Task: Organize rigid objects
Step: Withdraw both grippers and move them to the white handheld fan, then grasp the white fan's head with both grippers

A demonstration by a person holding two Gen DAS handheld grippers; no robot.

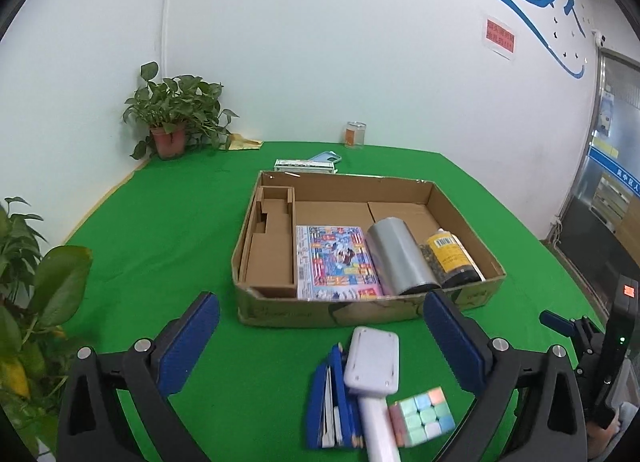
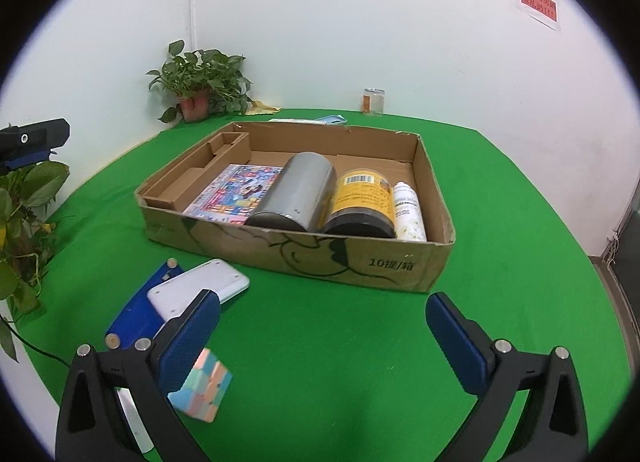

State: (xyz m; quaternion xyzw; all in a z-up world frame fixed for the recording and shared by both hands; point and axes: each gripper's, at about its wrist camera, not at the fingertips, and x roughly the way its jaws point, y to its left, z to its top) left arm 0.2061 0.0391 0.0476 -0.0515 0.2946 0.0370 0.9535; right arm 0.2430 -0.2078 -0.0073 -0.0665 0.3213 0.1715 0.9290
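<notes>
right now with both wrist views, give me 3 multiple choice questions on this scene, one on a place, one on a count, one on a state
1. Where does the pastel cube lie?
A. inside the cardboard box
B. on the green cloth in front of the box
C. beside the potted plant

2. How many cylindrical containers lie in the cardboard box?
A. one
B. five
C. three

3. How do the two grippers stand?
A. both open and empty
B. left shut on the cube
C. right shut on the white brush

Key: 1 B, the cube sits on the green cloth outside the box's near wall. 2 C, the right wrist view shows the silver can, yellow-label jar and white bottle side by side. 3 A, the left gripper and right gripper show spread fingers with nothing between.
</notes>
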